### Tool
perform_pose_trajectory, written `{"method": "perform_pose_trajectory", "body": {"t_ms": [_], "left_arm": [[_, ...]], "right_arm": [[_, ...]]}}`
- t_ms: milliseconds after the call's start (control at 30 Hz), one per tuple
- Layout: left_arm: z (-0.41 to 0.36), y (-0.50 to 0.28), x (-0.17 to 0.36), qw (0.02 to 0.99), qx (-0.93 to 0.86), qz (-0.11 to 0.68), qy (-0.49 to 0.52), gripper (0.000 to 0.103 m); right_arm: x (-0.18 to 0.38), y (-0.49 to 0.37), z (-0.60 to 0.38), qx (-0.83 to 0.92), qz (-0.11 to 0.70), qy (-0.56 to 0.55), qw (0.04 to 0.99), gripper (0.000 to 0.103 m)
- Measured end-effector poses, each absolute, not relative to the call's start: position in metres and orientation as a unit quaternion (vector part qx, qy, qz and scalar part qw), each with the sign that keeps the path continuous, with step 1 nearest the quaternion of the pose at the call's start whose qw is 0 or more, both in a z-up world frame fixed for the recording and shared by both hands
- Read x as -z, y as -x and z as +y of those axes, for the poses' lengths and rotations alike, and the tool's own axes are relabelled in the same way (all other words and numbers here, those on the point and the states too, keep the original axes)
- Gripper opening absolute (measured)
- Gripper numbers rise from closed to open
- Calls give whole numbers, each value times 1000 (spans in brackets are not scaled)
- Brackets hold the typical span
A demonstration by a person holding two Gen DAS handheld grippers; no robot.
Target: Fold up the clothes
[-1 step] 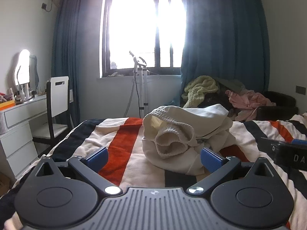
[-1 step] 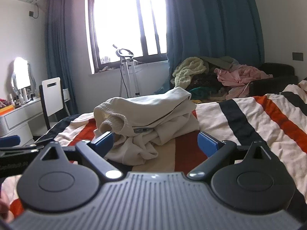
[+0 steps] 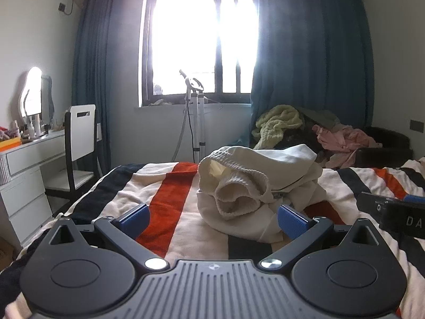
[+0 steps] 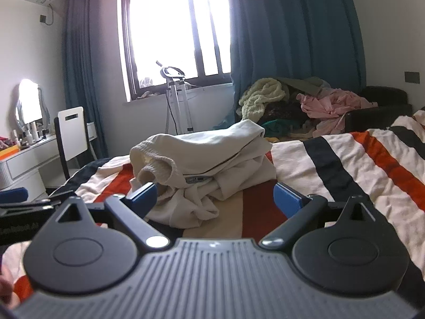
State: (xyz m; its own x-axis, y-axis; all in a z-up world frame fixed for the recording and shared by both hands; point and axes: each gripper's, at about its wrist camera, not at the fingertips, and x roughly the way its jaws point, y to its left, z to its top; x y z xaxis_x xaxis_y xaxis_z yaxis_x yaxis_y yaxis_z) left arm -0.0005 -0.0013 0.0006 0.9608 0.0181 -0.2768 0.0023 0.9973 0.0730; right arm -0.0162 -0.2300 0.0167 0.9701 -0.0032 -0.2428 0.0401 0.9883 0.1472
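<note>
A crumpled cream sweatshirt lies in a heap on the striped bed; it also shows in the right wrist view. My left gripper is open and empty, just short of the heap, which sits between and beyond its blue pads. My right gripper is open and empty, its left pad close to the garment's near edge. The right gripper's body shows at the right edge of the left wrist view.
A pile of other clothes lies on a dark chair beyond the bed. A white desk with a lit mirror and a chair stand at left. A garment steamer stand is under the window.
</note>
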Motion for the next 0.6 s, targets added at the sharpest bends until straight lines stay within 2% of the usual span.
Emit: {"method": "perform_pose_trajectory", "body": {"t_ms": [600], "left_arm": [[0,0,2,988,-3,150,-23,103]], "right_arm": [[-15,16,-225,18,136,-75,988,96]]}}
